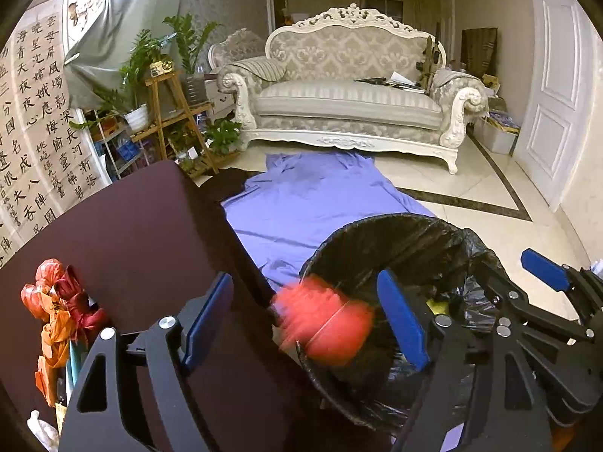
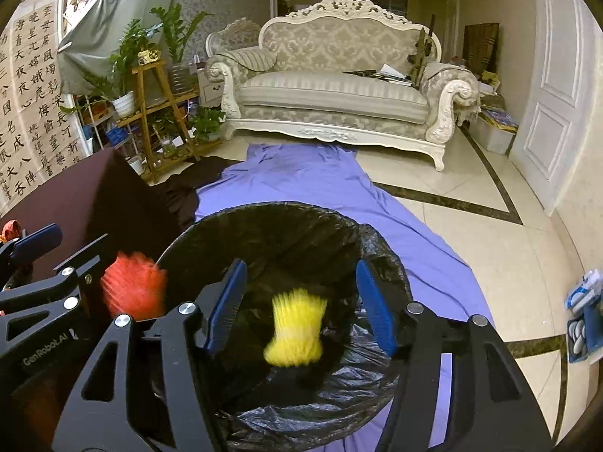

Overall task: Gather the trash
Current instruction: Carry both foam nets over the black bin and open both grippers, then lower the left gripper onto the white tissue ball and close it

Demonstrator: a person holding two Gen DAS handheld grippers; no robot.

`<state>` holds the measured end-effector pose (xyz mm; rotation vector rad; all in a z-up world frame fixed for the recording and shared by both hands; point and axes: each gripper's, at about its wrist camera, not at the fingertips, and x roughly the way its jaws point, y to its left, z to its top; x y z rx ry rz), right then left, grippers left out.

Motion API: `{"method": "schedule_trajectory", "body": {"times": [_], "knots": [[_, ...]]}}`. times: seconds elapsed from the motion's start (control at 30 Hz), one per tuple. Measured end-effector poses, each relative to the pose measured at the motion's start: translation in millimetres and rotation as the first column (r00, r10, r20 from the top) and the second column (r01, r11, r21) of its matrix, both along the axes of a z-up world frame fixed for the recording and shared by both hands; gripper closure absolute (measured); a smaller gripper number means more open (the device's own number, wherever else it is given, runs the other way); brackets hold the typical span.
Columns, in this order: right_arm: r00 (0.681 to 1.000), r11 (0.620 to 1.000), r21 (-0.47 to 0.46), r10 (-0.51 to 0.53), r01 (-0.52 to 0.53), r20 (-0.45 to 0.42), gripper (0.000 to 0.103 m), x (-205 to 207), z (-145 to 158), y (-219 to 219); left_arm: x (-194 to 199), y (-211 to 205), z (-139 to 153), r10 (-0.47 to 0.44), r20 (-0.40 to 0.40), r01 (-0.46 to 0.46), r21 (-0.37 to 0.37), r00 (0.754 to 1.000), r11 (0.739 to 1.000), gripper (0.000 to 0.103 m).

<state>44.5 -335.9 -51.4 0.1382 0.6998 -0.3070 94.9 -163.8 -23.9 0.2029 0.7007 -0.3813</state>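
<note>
We saw a blurred red crumpled wad of trash point(image 1: 324, 320) in mid-air at the near rim of the round bin lined with a black plastic bag point(image 1: 395, 241), between the jaws of the left gripper point(image 1: 307, 320). Those jaws stood wide, touching nothing. In the right wrist view a blurred yellow crumpled piece point(image 2: 296, 327) was inside the bin mouth, below the right gripper point(image 2: 301, 305), whose jaws were also wide and empty. Both pieces looked released, so we judged the step to be dropping trash into the bin; the red one sat near the rim and could miss. The bin stood on a purple cloth sheet point(image 1: 301, 203) on the floor, just beside a dark brown table point(image 1: 132, 226). An orange-red crumpled plastic bag point(image 1: 56, 309) lay at the table's left edge. Next move we judged: swing the left gripper back to it, jaws kept wide.
</note>
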Motion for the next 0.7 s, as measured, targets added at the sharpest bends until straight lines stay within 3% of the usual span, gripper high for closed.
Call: {"method": "schedule_trajectory", "body": {"times": [0.43,0.7], "knots": [[1.000,1.000,0.007,-0.010,0.010,0.005,0.043,-7.9,3.8,-2.7,-4.5,6.6,5.6,0.025,0.006,-0.025,-0.013,1.000,1.000,0.024],[0.999,0.999,0.015,0.031,-0.031,0.011,0.043,-17.8,13.8,18.3,-17.4,34.7,19.2,0.072,0.026,-0.072,-0.007,0.997,0.997,0.024]]}}
